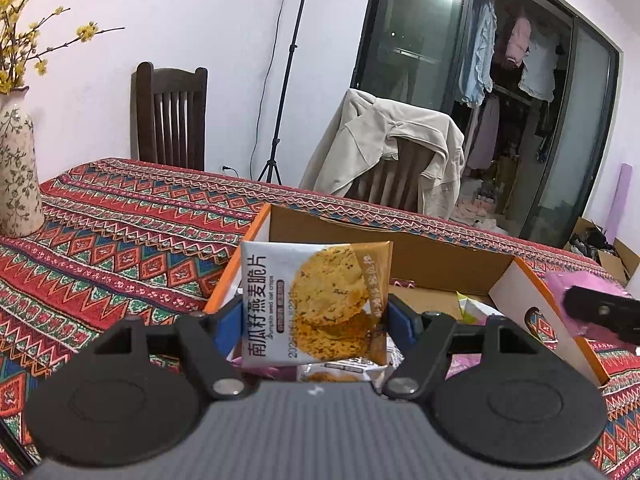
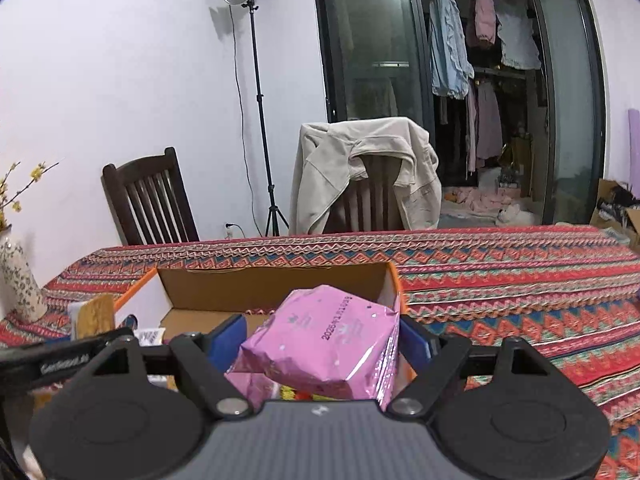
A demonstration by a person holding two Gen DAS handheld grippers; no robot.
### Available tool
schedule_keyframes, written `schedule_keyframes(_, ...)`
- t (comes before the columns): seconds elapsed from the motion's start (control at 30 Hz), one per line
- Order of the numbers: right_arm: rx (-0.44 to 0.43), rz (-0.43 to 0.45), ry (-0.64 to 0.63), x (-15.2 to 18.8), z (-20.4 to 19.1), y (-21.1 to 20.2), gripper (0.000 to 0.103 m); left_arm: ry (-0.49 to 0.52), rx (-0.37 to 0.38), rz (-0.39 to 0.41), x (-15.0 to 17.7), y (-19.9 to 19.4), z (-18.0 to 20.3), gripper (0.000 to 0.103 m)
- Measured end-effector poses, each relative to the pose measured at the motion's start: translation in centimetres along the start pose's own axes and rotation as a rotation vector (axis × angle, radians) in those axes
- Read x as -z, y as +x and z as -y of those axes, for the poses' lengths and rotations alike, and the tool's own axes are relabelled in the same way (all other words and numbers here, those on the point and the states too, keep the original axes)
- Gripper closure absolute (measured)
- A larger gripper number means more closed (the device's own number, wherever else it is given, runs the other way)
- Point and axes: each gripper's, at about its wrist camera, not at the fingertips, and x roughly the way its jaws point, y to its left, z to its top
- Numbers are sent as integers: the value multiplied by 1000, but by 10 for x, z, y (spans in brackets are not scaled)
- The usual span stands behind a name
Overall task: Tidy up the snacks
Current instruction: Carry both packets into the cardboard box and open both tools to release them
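**Two snack packets held over the cardboard box**

On the far left of the table a patterned vase (image 1: 18,168) with yellow flowers stands on the red patterned tablecloth (image 1: 120,240). Behind the table there is a dark wooden chair (image 1: 170,118), and further right a second chair with a beige jacket (image 1: 384,148) hanging over it.

My left gripper (image 1: 316,312) pinches an oat crisp packet (image 1: 316,300) between its blue pads, one pad on each side edge. The packet stands upright in the air, in front of the near left corner of the open cardboard box (image 1: 400,248). Inside the box, below the packet, I can see more snack wrappers, but I cannot tell which ones exactly.

My right gripper (image 2: 320,340) pinches a pink packet (image 2: 320,340) between its pads. This packet is tilted and puffy, with a printed date on top. It hangs above the right part of the same box, near the orange right wall. In the left camera view the pink packet shows at the right edge, beside the box.
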Motion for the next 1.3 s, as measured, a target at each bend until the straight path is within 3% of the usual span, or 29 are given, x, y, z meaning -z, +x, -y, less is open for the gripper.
schedule_keyframes(0.2, -30, 24, 58, 18, 5, 23, 22, 9, 9, -14, 1, 3, 2, 29)
schedule_keyframes(0.4, -42, -16, 43, 30, 9, 37, 22, 32, -6, -3, 3, 8, 6, 28)
schedule_keyframes(0.5, -57, -37, 41, 35, 9, 41, 20, 34, -10, 9, 4, 7, 7, 18)
schedule_keyframes(0.57, -57, -30, 50, 35, 12, 39, 12, 27, -16, 23, 4, 4, 6, 1)
schedule_keyframes(0.63, -87, -21, 84, 36, 17, 35, 0, 25, -13, 45, 4, 1, 5, 0)
schedule_keyframes(1.3, -60, 11, 80, 34, 28, 10, 0, 50, -11, 121, 10, -25, 17, 0)
